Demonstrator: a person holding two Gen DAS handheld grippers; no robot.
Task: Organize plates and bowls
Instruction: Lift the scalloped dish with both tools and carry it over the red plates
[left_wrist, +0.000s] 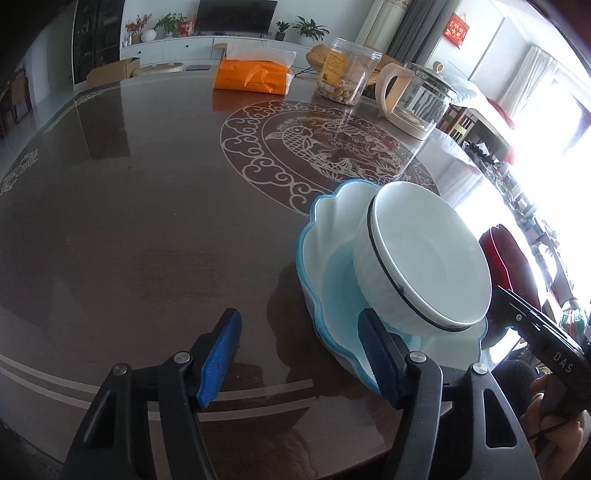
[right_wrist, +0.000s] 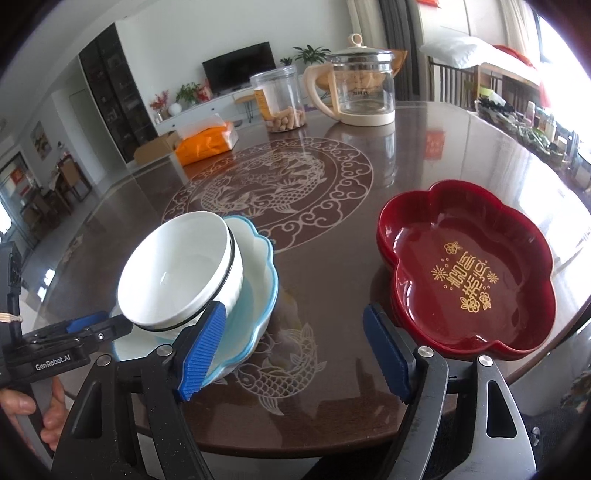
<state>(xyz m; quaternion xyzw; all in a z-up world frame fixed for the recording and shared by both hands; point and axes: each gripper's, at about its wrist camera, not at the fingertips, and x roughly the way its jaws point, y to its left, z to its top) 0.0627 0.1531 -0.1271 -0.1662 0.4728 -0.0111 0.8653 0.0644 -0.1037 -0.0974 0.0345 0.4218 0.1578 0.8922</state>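
Observation:
A white bowl with a dark rim band (left_wrist: 428, 254) (right_wrist: 181, 269) lies tilted inside a scalloped blue and white bowl (left_wrist: 332, 258) (right_wrist: 258, 266) near the table's front edge. A red flower-shaped dish (right_wrist: 469, 273) with gold characters sits to the right; only its edge (left_wrist: 506, 258) shows in the left wrist view. My left gripper (left_wrist: 299, 358) is open and empty, just left of the blue bowl, its right finger by the rim. My right gripper (right_wrist: 295, 350) is open and empty between the blue bowl and the red dish. The left gripper's body (right_wrist: 74, 339) shows in the right wrist view.
Dark round table (left_wrist: 147, 206) (right_wrist: 332, 258) with a pale dragon medallion. At the far side stand an orange tissue pack (left_wrist: 251, 75) (right_wrist: 207, 142), a clear snack jar (left_wrist: 347, 70) (right_wrist: 280, 99) and a glass kettle (left_wrist: 417, 99) (right_wrist: 362, 88).

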